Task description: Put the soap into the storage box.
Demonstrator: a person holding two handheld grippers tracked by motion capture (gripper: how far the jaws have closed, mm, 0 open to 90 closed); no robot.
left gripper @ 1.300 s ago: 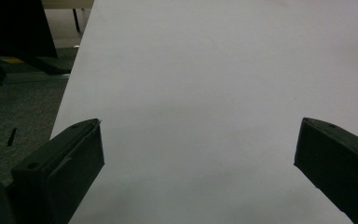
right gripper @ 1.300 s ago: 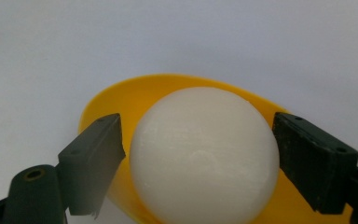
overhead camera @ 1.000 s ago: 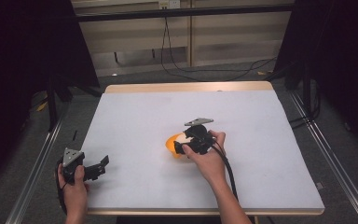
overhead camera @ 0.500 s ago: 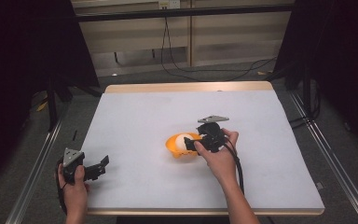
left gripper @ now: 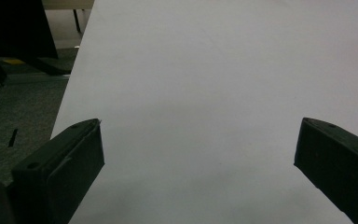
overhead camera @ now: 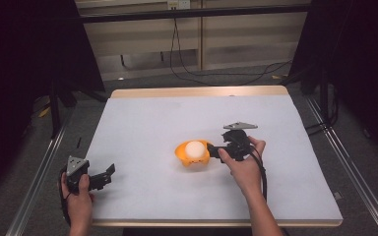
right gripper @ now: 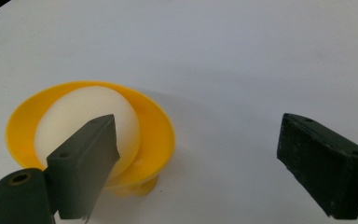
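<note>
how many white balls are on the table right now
1. The white ball sits inside the yellow bowl near the table's middle, just left of the right tool, whose jaws stand open. Nothing suggests others are hidden.

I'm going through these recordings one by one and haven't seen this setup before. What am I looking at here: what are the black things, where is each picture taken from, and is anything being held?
There is no robot here. A person at a white-covered table holds a hand-operated two-jaw gripper in each hand.

The high view comes from a fixed camera above the person's side, looking forward and down. The left gripper sits near the table's near left corner; the right gripper is near the middle.

The other two pictures come from cameras riding on the grippers, looking along their own black jaws. In the left gripper view, the jaws stand wide apart over bare table.

On the table lies a yellow bowl with a white egg-shaped object in it. In the right gripper view, the jaws are spread open, one in front of the bowl, gripping nothing. Neither gripper holds anything.
</note>
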